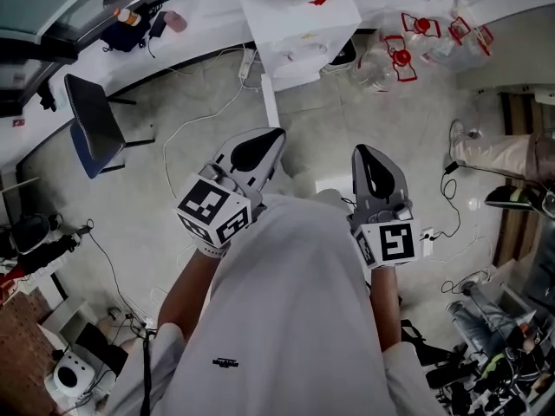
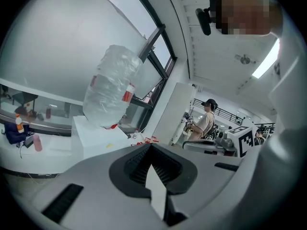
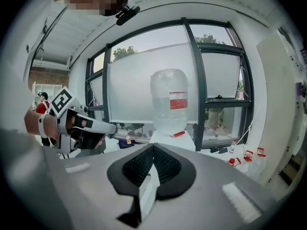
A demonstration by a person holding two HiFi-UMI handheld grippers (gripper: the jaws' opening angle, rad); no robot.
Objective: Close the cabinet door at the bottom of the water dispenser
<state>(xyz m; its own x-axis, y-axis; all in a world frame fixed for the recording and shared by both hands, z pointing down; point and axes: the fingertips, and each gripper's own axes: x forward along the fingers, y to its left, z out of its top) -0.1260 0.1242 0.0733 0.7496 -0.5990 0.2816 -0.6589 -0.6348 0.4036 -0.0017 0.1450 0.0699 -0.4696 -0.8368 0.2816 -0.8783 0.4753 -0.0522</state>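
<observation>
Ahead, open floor (image 1: 334,128) — then the water dispenser (image 1: 299,20).

Colour findings. Your left gripper (image 1: 270,139) and right gripper (image 1: 364,152) were grey with black pads (image 1: 254,152). Their marker cubes (image 1: 214,208) bore black-and-white square patterns. Your shirt (image 1: 295,319) was white. The far water dispenser (image 1: 303,29) was white, and its bottle (image 3: 169,104) was clear with a red label. The far-left chair (image 1: 94,120) was black and blue. The floor (image 1: 173,206) was mottled grey.
</observation>
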